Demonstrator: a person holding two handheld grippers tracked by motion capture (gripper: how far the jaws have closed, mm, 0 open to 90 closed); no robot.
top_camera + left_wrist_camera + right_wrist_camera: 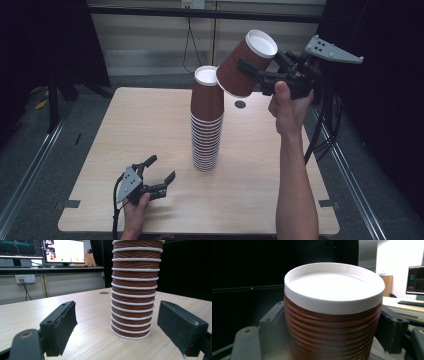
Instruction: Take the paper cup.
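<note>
Standing near the middle of a pale wooden table (150,125) is a tall stack of brown ribbed paper cups (206,125), all upside down, with white rims ringing its lower part and a white base at the top. The tabletop has light grain, rounded corners and a small dark round spot (240,104) just behind the stack; in the left gripper view that spot (104,293) lies beyond the cups (133,290). The left gripper (157,175) rests low on the near left part of the table, held in the person's left hand (136,212), its jaws spread wide with nothing between them and aimed toward the stack, which stands apart from them. The right gripper (265,75), in the right hand (287,107), is raised above the table's far right side and pinches a single brown cup (245,62), tilted, its white base up and to the right and its open rim close beside the top of the stack; whether it touches the stack cannot be told. In the right gripper view both jaws press the ribbed sides of that cup (334,315). Grey floor with metal rails (30,170) surrounds the table, dark curtains hang at both sides, and a pale panelled wall (150,35) with a hanging cable (188,45) runs behind. The left gripper view shows lit monitors (63,251) on a shelf and a wall socket (25,278).
</note>
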